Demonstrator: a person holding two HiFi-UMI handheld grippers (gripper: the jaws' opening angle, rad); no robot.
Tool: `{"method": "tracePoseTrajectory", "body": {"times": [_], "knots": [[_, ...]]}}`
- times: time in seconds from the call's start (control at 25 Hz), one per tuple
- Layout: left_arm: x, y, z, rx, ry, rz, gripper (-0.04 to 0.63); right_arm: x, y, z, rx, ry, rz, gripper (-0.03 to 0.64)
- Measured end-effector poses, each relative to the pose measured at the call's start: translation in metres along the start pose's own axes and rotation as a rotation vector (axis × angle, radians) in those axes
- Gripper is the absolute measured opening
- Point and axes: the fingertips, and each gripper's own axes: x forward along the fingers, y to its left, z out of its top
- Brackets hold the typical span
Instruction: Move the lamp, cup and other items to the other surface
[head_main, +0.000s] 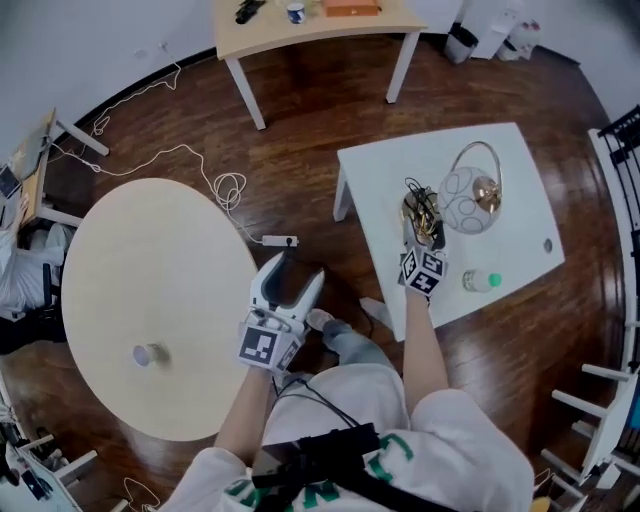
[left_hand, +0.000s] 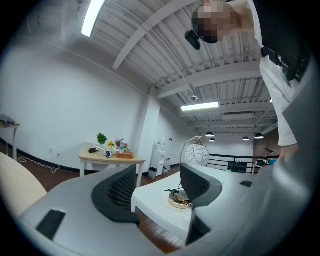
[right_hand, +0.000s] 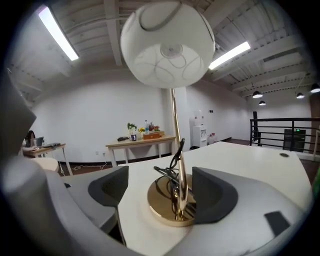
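Status: partway, by our reading. The lamp (head_main: 470, 190) stands upright on the white tabletop (head_main: 380, 170), cord bundled on its brass base, with a green-capped bottle (head_main: 482, 281) nearby. The right hand-held gripper (head_main: 424, 232) has its jaws wide on either side of the lamp stem, pads not pressing. The left hand-held gripper (head_main: 297, 268) hangs wide and empty over the floor. A small cup (head_main: 147, 354) sits alone on the round tabletop (head_main: 150, 260). Items are split between the surfaces, and we cannot tell which is the destination.

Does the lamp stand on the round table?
No, the lamp stands on the white square table, while the round table is apart from it at the left.
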Motion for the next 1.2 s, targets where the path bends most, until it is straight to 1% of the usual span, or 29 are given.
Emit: {"method": "tracePoseTrajectory", "body": {"times": [0.04, 0.12, 0.16, 0.24, 0.36, 0.48, 0.52, 0.68, 0.8, 0.92, 1.04, 1.12, 1.2], "knots": [[-0.011, 0.006, 0.003, 0.016, -0.013, 0.024, 0.271, -0.01, 0.009, 0.0, 0.002, -0.001, 0.016, 0.43], [-0.034, 0.011, 0.019, -0.006, -0.035, 0.071, 0.271, -0.033, 0.034, 0.0, -0.003, -0.005, 0.063, 0.428], [-0.047, 0.014, 0.025, -0.024, -0.044, 0.096, 0.27, -0.044, 0.051, -0.002, -0.014, -0.005, 0.1, 0.428], [-0.079, 0.025, 0.029, -0.036, -0.057, 0.154, 0.27, -0.066, 0.094, -0.006, -0.052, -0.004, 0.208, 0.428], [-0.135, 0.049, 0.03, -0.041, -0.084, 0.28, 0.272, -0.094, 0.181, -0.006, -0.117, -0.014, 0.431, 0.425], [-0.194, 0.078, 0.036, -0.031, -0.125, 0.443, 0.27, -0.125, 0.294, 0.005, -0.158, -0.035, 0.697, 0.397], [-0.215, 0.085, 0.038, -0.024, -0.136, 0.498, 0.271, -0.139, 0.332, 0.009, -0.174, -0.042, 0.784, 0.397], [-0.307, 0.1, 0.049, 0.004, -0.173, 0.688, 0.272, -0.215, 0.466, 0.013, -0.244, -0.043, 1.112, 0.397], [-0.379, 0.104, 0.054, 0.008, -0.193, 0.825, 0.272, -0.282, 0.546, 0.016, -0.268, -0.052, 1.324, 0.397], [-0.445, 0.105, 0.055, -0.004, -0.219, 0.962, 0.272, -0.343, 0.605, 0.019, -0.247, -0.057, 1.484, 0.397], [-0.5, 0.101, 0.053, -0.001, -0.253, 1.08, 0.27, -0.396, 0.645, 0.018, -0.246, -0.054, 1.615, 0.397], [-0.526, 0.096, 0.051, -0.004, -0.269, 1.137, 0.27, -0.426, 0.66, 0.017, -0.256, -0.052, 1.689, 0.397], [-0.545, 0.092, 0.05, -0.001, -0.277, 1.173, 0.27, -0.448, 0.669, 0.015, -0.259, -0.06, 1.741, 0.397]]}}
